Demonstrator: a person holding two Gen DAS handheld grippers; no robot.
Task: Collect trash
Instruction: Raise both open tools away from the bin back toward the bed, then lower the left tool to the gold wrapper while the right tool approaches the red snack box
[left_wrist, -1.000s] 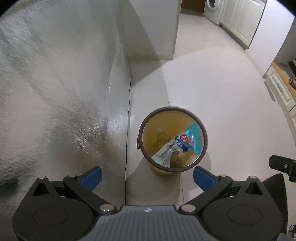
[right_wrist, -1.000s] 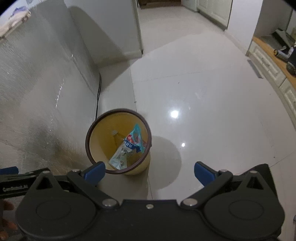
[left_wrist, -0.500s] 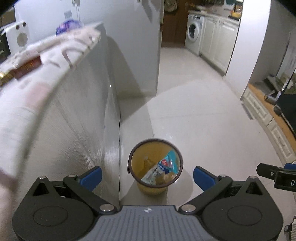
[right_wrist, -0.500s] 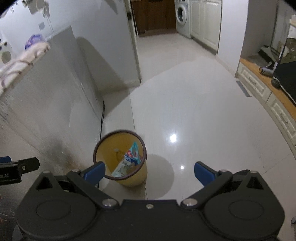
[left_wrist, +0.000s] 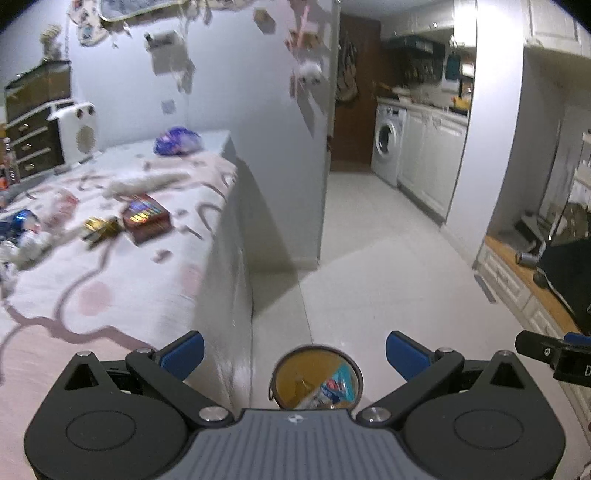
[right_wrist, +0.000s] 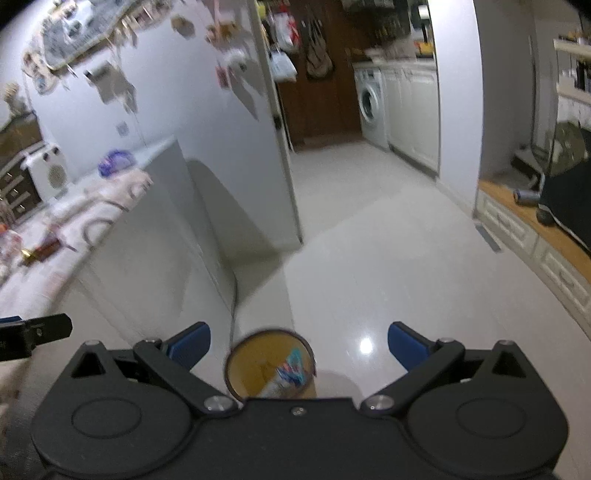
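A yellow bin (left_wrist: 291, 380) with a dark rim stands on the floor beside the table, holding a bottle and blue-white wrappers (left_wrist: 334, 386). It also shows low in the right wrist view as the bin (right_wrist: 251, 369). My left gripper (left_wrist: 293, 356) hangs open and empty high above it. My right gripper (right_wrist: 299, 345) is open and empty too. On the pink-patterned tablecloth (left_wrist: 122, 280) lie a dark red box (left_wrist: 146, 218), a gold wrapper (left_wrist: 98, 227), a purple bag (left_wrist: 177, 144) and crumpled litter (left_wrist: 22, 236) at the left edge.
A white fridge (left_wrist: 258, 129) with magnets stands behind the table. Pale tiled floor (left_wrist: 376, 280) runs back to a washing machine (left_wrist: 388, 146) and white cabinets. A wooden-topped low unit (left_wrist: 524, 288) with dark objects lines the right side. A white heater (left_wrist: 77, 131) sits behind the table.
Both grippers have risen and tilted up from over the bin. The bin has shrunk toward the bottom of each view, and the tabletop with its litter and the kitchen beyond have come into sight.
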